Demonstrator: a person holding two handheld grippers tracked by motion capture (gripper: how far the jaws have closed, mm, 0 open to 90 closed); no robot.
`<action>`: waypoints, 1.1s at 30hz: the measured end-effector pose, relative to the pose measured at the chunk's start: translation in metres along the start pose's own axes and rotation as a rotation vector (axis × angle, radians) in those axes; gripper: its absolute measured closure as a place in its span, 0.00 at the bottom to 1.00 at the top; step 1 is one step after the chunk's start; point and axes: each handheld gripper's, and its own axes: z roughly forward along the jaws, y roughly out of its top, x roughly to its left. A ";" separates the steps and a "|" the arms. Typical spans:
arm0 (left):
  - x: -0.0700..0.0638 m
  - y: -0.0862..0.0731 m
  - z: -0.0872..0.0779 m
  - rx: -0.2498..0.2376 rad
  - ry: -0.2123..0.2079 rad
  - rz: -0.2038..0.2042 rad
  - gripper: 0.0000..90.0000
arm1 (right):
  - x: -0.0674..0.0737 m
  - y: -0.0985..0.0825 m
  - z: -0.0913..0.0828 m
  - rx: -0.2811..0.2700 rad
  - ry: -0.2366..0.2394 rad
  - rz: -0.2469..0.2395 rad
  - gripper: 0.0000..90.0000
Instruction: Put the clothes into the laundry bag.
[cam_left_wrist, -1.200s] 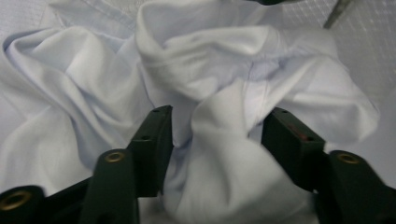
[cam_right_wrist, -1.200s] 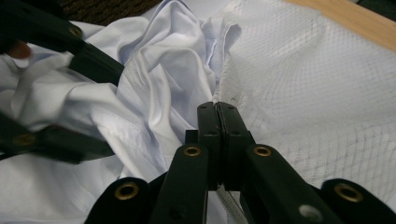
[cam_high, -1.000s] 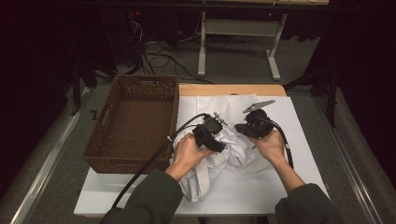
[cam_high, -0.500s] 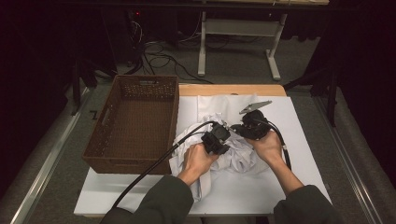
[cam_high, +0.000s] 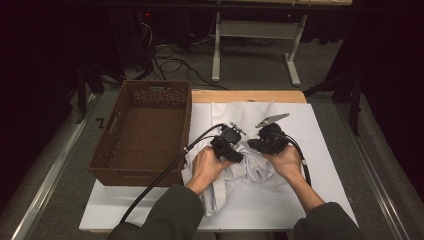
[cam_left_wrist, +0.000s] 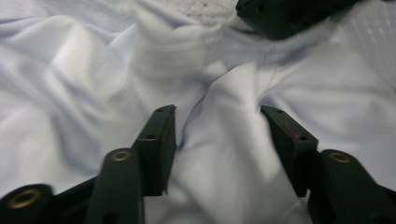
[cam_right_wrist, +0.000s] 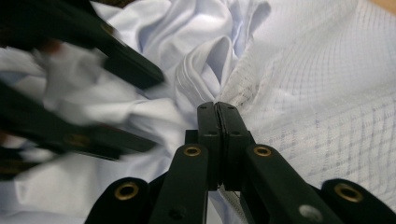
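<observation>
Cloth (cam_left_wrist: 224, 154) fold between left tool (cam_left_wrist: 217, 126) jaws (parted) | right tool (cam_right_wrist: 217, 109) pinching cloth

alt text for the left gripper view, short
The left gripper stands open over crumpled pale blue cloth, a raised fold of it between the two black jaws, which have just been opening. Part of the right gripper shows at the top edge.

— Any writing, label or number you can read here?

— None. The white cloth (cam_high: 250, 165) bears no print that I can make out, the brown basket (cam_high: 145, 135) carries no tag, and the counter (cam_high: 325, 150) shows no sign or lettering.
</observation>
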 end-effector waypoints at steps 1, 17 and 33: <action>0.000 -0.001 -0.008 -0.001 0.000 0.007 0.47 | 0.000 -0.001 -0.001 -0.004 0.001 0.002 1.00; 0.019 0.003 0.032 0.004 0.025 -0.048 0.72 | 0.000 -0.001 0.001 -0.008 0.007 0.002 1.00; 0.010 0.006 0.044 -0.016 -0.064 -0.111 0.97 | 0.003 0.001 -0.001 -0.053 0.027 0.015 1.00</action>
